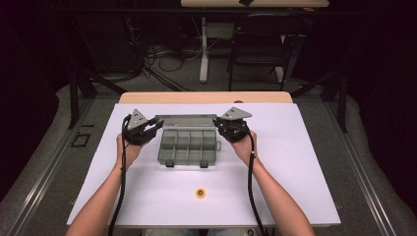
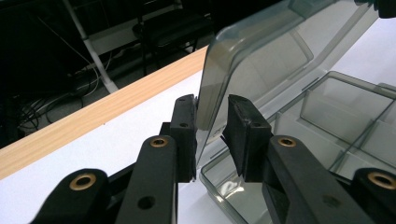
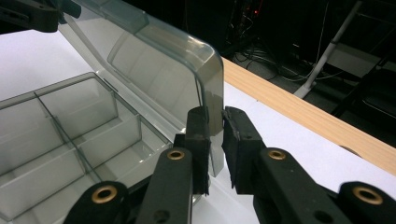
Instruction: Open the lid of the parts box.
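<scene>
box (image 1: 189, 146): smoky clear plastic, middle of white worktop (image 1: 295, 162), divided compartments look empty | lid (image 2: 261, 60): raised upright at back | left gripper (image 2: 212, 135): jaws astride lid's corner edge, seemingly pinching it | right gripper (image 3: 215, 140): jaws clamped on other corner | small yellow round thing (image 1: 200, 192): near front edge, too small to identify
</scene>
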Motion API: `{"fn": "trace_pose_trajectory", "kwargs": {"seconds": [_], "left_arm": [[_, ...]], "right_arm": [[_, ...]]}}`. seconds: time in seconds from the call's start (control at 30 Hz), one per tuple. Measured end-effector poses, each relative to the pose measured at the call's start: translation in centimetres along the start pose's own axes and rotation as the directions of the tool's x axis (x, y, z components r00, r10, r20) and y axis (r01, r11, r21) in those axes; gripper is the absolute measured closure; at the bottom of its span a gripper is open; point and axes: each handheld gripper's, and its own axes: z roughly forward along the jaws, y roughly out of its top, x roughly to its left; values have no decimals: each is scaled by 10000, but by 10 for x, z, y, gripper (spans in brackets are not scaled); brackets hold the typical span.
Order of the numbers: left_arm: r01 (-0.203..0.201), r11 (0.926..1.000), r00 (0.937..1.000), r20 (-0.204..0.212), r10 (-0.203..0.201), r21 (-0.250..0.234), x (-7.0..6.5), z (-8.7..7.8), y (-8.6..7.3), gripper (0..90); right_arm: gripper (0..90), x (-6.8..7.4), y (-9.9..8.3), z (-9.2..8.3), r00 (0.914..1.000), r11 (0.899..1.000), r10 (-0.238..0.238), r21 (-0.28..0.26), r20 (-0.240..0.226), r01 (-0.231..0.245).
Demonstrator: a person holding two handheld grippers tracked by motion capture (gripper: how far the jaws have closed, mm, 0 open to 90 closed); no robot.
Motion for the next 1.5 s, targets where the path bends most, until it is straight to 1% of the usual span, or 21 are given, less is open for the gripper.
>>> {"fn": "trace_pose_trajectory", "kwargs": {"seconds": [0.2, 0.4, 0.53, 0.6, 0.63, 0.93, 1.13, 1.27, 1.5], "left_arm": [[220, 9998, 9997, -70, -220, 32, 3, 6, -1, 749], [458, 9989, 9989, -70, -458, 68, 6, 11, -3, 755], [549, 9984, 9985, -82, -548, 137, 8, 14, -3, 759], [585, 9980, 9983, -74, -583, 247, 8, 15, -3, 761], [630, 9978, 9980, -100, -628, 219, 8, 16, -2, 761], [733, 9969, 9972, -172, -728, 285, 10, 20, -2, 767], [787, 9961, 9967, -223, -778, 407, 12, 24, -2, 770], [789, 9956, 9967, -215, -779, 499, 13, 26, -4, 776], [805, 9941, 9964, -330, -783, 733, 13, 30, -5, 782]], "right_arm": [[813, -3, -1, 4, 9998, 9998, 188, -31, 15, -188], [819, -6, -1, 10, 9994, 9994, 330, 91, 62, -331], [823, -8, -1, 13, 9990, 9989, 432, 156, 85, -433], [823, -9, -1, 15, 9989, 9986, 465, 229, 77, -467], [823, -9, -2, 16, 9988, 9985, 478, 257, 86, -480], [825, -11, -2, 22, 9979, 9963, 617, 584, 173, -626], [827, -12, -2, 26, 9970, 9952, 730, 642, 247, -744], [827, -13, -2, 28, 9969, 9947, 738, 703, 256, -754], [828, -13, -3, 30, 9968, 9937, 746, 815, 289, -767]]}}
